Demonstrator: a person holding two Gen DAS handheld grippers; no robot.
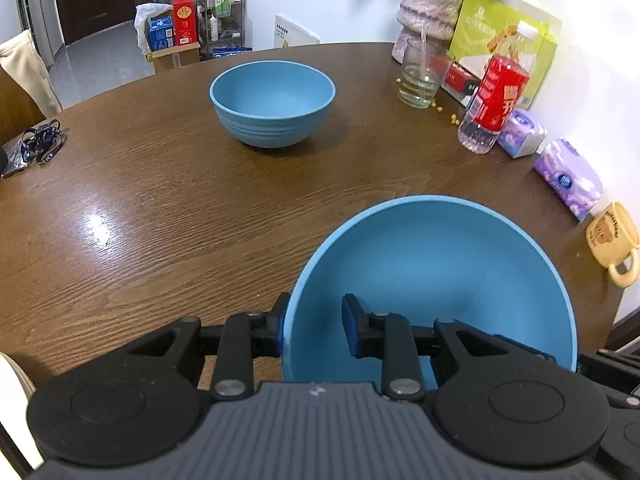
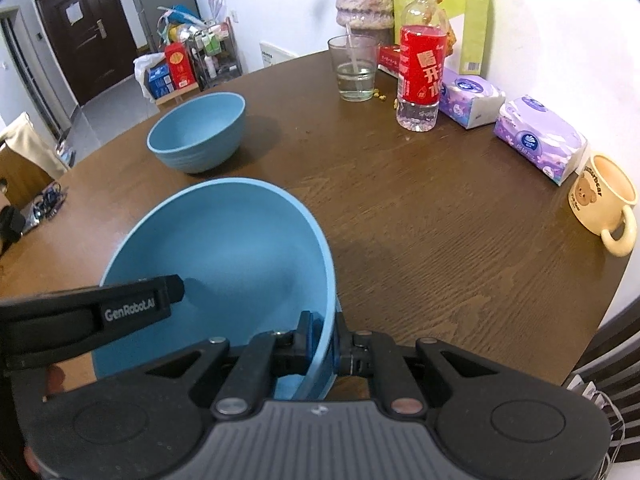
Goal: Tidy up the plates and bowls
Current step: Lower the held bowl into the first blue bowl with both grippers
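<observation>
Brown wood-grain table (image 1: 160,200) fills both views. Near its front edge, the near blue bowl (image 1: 432,276) sits mouth up, seemingly tilted; round, it has no long axis. The left gripper (image 1: 316,326) straddles the bowl's left wall, jaws apart, right pad clear of it. The right gripper (image 2: 324,344) pinches its right wall between closed pads. The far blue bowl (image 2: 198,138) stands upright, well apart.
</observation>
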